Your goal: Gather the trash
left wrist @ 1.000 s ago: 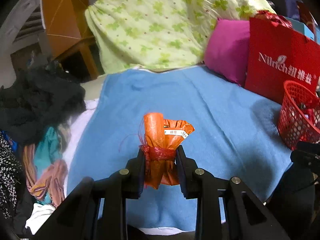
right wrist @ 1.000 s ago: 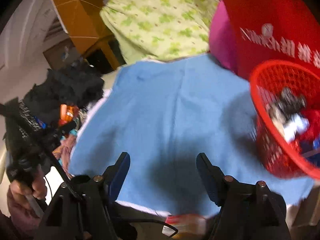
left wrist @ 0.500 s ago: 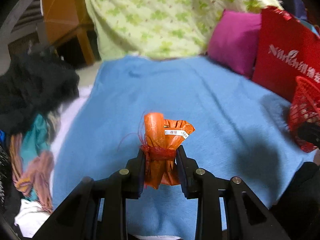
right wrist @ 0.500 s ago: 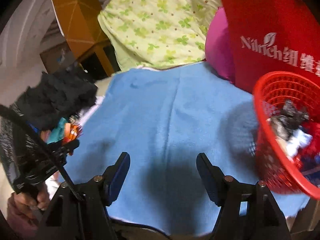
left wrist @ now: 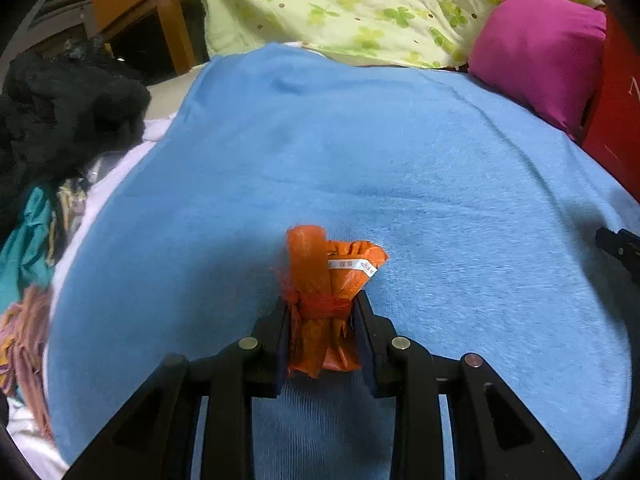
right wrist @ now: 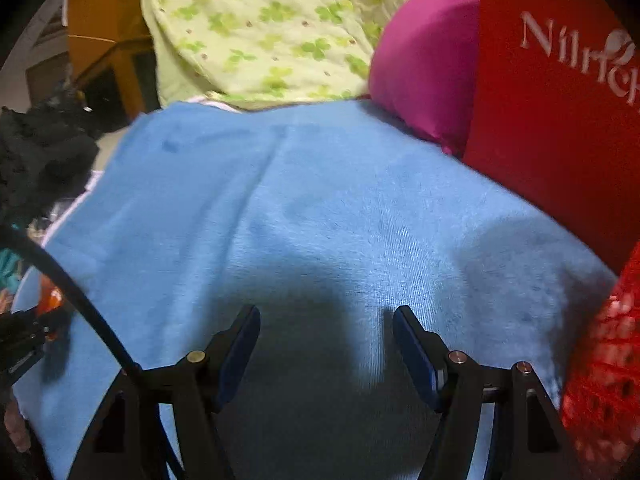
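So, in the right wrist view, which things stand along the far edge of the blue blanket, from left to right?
Black clothes pile → green clover-print quilt → magenta pillow → red Nilrich bag.

The red mesh basket (right wrist: 608, 364) is blurred and cut off by the right edge

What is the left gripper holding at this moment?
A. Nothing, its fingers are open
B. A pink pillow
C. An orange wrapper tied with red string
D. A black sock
C: in the left wrist view the left gripper has its fingers closed on the orange wrapper, above the blue blanket.
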Demonstrator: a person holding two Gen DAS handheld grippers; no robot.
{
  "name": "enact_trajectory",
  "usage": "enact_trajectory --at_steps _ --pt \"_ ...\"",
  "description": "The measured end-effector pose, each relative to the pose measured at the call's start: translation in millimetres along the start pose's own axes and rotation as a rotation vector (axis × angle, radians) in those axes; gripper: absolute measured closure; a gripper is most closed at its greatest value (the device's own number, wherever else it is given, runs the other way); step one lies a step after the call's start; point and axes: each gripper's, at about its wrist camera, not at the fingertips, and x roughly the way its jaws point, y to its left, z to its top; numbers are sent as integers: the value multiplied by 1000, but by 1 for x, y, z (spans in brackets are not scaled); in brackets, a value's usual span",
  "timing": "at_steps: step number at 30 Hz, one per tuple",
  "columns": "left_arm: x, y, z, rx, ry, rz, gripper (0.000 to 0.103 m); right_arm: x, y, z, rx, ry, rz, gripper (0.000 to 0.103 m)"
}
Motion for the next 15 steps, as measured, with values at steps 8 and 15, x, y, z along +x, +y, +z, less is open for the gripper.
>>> enact_trajectory --at_steps 8,15 --pt "4 11 -16 11 -142 -72 63 13 20 0 -111 25 -46 0" --pt "5 14 -15 -9 -141 -99 63 12 15 -1 -99 17 -31 0"
